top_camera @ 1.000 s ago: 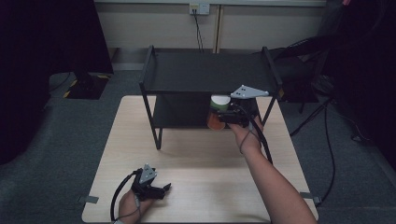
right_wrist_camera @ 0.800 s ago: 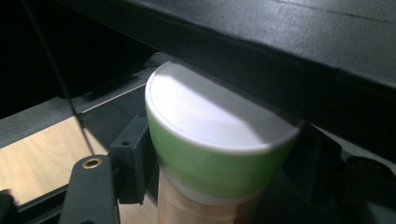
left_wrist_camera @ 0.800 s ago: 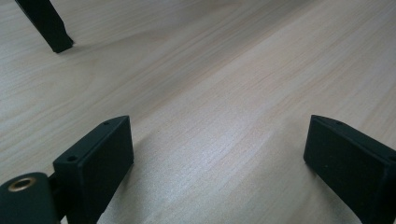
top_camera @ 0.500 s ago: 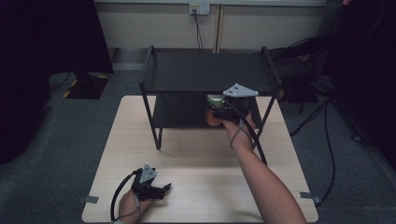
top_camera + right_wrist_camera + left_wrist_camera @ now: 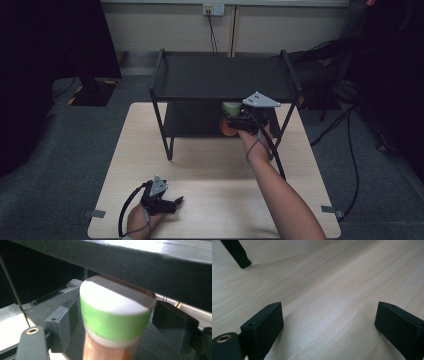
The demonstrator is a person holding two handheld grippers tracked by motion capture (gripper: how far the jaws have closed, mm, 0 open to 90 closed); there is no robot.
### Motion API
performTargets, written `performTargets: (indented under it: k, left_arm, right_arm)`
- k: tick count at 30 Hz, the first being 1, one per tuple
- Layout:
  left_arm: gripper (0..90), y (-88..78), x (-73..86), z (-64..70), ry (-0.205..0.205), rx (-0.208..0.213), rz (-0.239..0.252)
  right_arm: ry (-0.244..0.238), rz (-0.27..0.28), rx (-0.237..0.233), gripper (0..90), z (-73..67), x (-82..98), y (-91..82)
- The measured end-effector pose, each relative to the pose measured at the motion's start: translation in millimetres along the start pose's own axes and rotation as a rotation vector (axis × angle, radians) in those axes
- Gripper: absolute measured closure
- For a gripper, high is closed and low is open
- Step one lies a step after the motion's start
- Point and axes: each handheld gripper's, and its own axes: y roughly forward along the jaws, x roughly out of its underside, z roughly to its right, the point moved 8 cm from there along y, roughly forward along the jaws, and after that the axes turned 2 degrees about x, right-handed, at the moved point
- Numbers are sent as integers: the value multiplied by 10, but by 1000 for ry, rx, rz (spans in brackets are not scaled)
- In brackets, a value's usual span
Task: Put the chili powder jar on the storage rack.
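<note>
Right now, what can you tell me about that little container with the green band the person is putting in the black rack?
The container is a small upright jar with a white lid, a bright green band below it and an orange, see-through-looking body. It stands at the front of the black rack's lower shelf, just under the top shelf. The right gripper has it between its jaws, which have just been opening; gaps show on both sides, so the pads no longer seem to press it.

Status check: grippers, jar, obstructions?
Right gripper jaws just opened, jar between them on lower shelf. Left gripper open, idle. Top shelf close overhead.
</note>
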Motion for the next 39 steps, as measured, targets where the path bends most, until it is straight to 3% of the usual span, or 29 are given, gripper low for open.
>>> performTargets:
  k: [6,9,13,19,26,32,39]
  left_arm:
    - [78,-1,1,1,1,0,0]
    - [78,-2,1,1,1,-1,0]
    - [78,-6,3,2,1,0,-1]
    - [78,-7,5,4,1,-1,0]
    - [79,-8,7,6,-1,-2,1]
    - [78,-8,8,6,-1,-2,2]
    - [79,-8,7,7,-1,-2,1]
  right_arm:
    - [4,-16,-38,142,79,97,-259]
    - [6,-9,-44,45,95,196,-440]
    - [-12,-39,-62,15,118,358,-672]
    - [-6,-115,-67,0,178,780,-981]
    - [20,-190,-70,0,222,1378,-1193]
    - [66,-221,-116,0,226,1888,-1264]
    - [45,-274,-93,0,207,2231,-1304]
